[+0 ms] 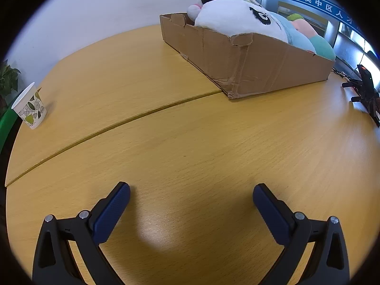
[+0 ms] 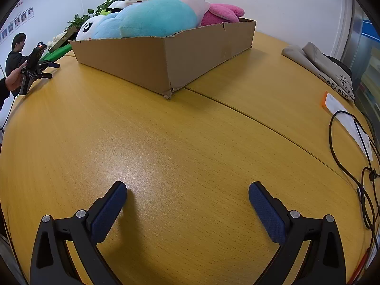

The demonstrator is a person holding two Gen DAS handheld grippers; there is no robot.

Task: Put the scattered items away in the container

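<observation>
A low cardboard box (image 1: 258, 64) stands on the wooden table and holds several plush toys: a white panda (image 1: 237, 16), a blue one (image 2: 152, 19) and a pink one (image 2: 220, 13). The box also shows in the right wrist view (image 2: 152, 64). My left gripper (image 1: 191, 191) is open and empty, low over bare table well in front of the box. My right gripper (image 2: 187, 190) is open and empty, also over bare table in front of the box. The left gripper shows from outside in the right wrist view (image 2: 48, 70), and the right gripper in the left wrist view (image 1: 356, 92).
A paper cup with a leaf print (image 1: 29, 105) stands near the table's left edge. Folded grey cloth (image 2: 320, 66), a white card (image 2: 349, 121) and black cables (image 2: 356, 166) lie at the right. A seam (image 1: 114, 125) runs across the table. A person (image 2: 15, 54) sits at far left.
</observation>
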